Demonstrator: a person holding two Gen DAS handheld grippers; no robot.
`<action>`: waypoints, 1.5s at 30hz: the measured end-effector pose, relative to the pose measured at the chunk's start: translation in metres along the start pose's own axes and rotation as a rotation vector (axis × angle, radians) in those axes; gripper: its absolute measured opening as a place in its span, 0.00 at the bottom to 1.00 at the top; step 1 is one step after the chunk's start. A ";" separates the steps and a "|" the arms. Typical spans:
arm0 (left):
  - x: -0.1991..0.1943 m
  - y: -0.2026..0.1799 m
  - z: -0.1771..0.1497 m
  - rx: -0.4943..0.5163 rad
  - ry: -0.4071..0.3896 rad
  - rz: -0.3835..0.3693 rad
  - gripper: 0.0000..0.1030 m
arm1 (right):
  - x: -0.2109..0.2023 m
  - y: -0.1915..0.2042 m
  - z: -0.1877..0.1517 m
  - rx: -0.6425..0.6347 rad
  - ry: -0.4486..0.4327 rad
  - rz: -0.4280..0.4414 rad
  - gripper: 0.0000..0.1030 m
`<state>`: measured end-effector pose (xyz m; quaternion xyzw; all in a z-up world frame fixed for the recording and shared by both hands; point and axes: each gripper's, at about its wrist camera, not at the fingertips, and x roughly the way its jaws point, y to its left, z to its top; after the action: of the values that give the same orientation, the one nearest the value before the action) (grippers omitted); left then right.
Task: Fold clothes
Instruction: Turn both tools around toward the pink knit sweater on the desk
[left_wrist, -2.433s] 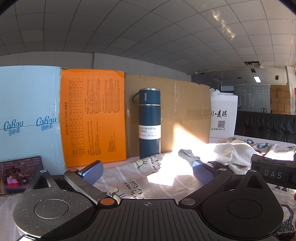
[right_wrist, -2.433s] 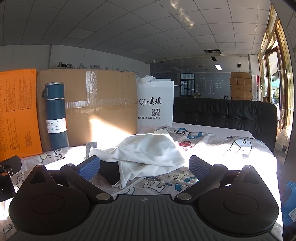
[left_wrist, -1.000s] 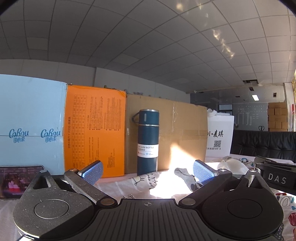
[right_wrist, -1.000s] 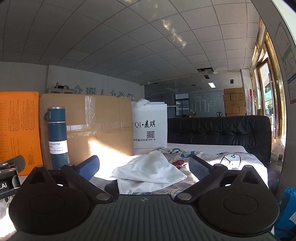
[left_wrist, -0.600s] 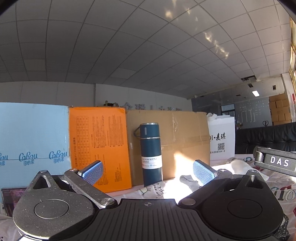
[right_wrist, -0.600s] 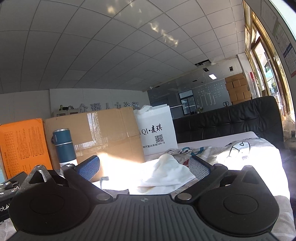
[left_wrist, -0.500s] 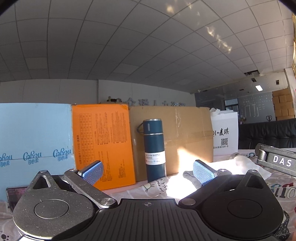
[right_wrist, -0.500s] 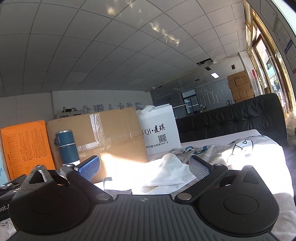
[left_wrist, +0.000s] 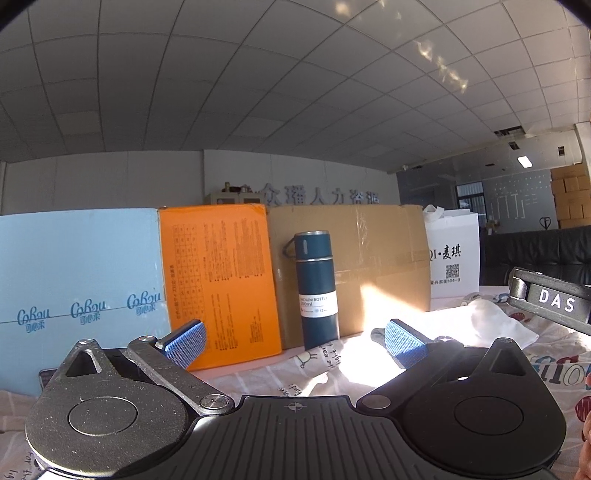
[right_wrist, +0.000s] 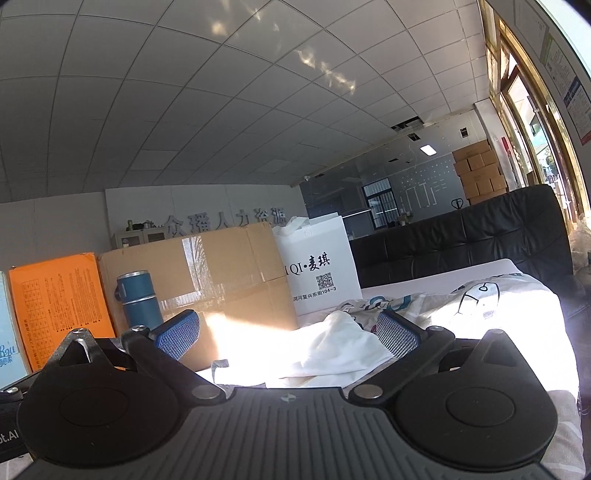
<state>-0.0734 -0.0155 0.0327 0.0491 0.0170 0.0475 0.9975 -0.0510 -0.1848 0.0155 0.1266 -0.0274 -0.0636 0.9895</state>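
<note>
From my left hand-held gripper (left_wrist: 293, 341) I see a pale blue box (left_wrist: 79, 291) at the far left and the whole dark blue bottle (left_wrist: 317, 290) standing upright in front of the cardboard box (left_wrist: 369, 258); the right view cuts the blue box to a sliver and hides the bottle's lower half behind a finger. My right hand-held gripper (right_wrist: 286, 336) shows what the left barely catches: the black sofa (right_wrist: 461, 236) and the bright windows (right_wrist: 532, 129) on the right.

Both views take in the orange box (left_wrist: 219, 280), the white bag (left_wrist: 452, 254) and the white garment (right_wrist: 332, 350), which lies crumpled on the printed cloth (left_wrist: 314, 373) covering the tabletop, just in front of the bag. A small grey piece, possibly a sock (left_wrist: 377, 335), lies beside it; the glare makes it hard to be sure.

My left hand-held gripper is spread wide, its blue pads (left_wrist: 184, 341) far apart and holding nothing. My right hand-held gripper is spread just as wide and empty, with the garment seen between its fingers but not touched.
</note>
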 end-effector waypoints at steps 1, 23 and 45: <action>-0.002 0.001 0.000 -0.004 0.000 -0.003 1.00 | -0.004 0.000 0.002 -0.005 -0.003 0.005 1.00; -0.150 0.099 0.043 -0.063 -0.219 0.169 1.00 | -0.109 0.036 0.068 0.154 0.032 0.496 1.00; -0.251 0.265 0.059 -0.201 -0.250 0.798 1.00 | -0.144 0.222 0.146 0.034 0.325 1.213 1.00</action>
<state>-0.3455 0.2169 0.1250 -0.0401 -0.1292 0.4249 0.8951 -0.1778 0.0115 0.2078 0.1123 0.0553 0.5294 0.8391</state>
